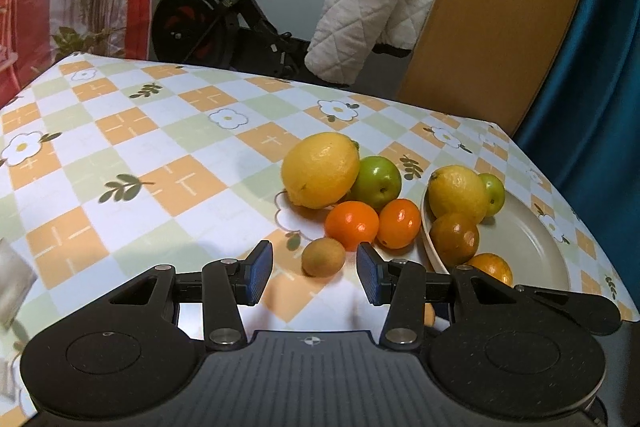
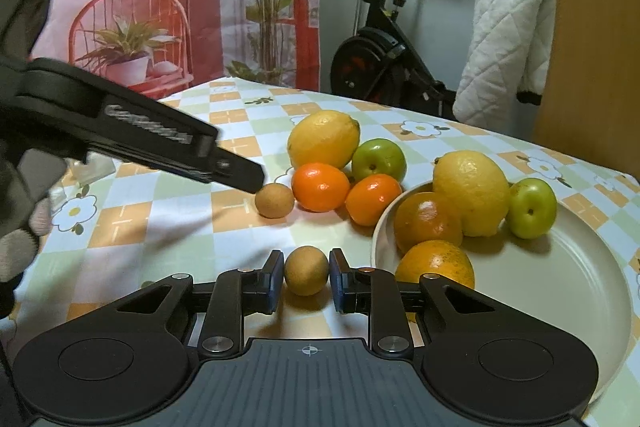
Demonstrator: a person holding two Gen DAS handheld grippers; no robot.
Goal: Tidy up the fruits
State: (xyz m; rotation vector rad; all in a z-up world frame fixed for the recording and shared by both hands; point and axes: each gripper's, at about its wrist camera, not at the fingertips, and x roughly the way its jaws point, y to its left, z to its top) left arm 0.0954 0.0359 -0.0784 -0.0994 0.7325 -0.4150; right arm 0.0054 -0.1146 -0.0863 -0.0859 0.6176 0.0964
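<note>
My left gripper (image 1: pixel 315 269) is open, its blue pads on either side of a small brown fruit (image 1: pixel 323 256) on the table; it also shows in the right wrist view (image 2: pixel 274 200). My right gripper (image 2: pixel 306 277) is closed around a second small brown fruit (image 2: pixel 306 270), pads at its sides. A cream plate (image 2: pixel 560 291) at right holds a lemon (image 2: pixel 472 193), a green fruit (image 2: pixel 532 202) and two oranges (image 2: pixel 427 221). Loose on the cloth are a lemon (image 2: pixel 324 138), a green fruit (image 2: pixel 379 159) and two small oranges (image 2: pixel 320 187).
The table has a checked flower-print cloth (image 1: pixel 132 155). An exercise bike (image 1: pixel 224 15) and a white quilted cover (image 1: pixel 372 7) stand behind the far edge. The left gripper's body (image 2: pixel 132 135) reaches in from the left in the right wrist view. The plate also shows in the left wrist view (image 1: pixel 532 247).
</note>
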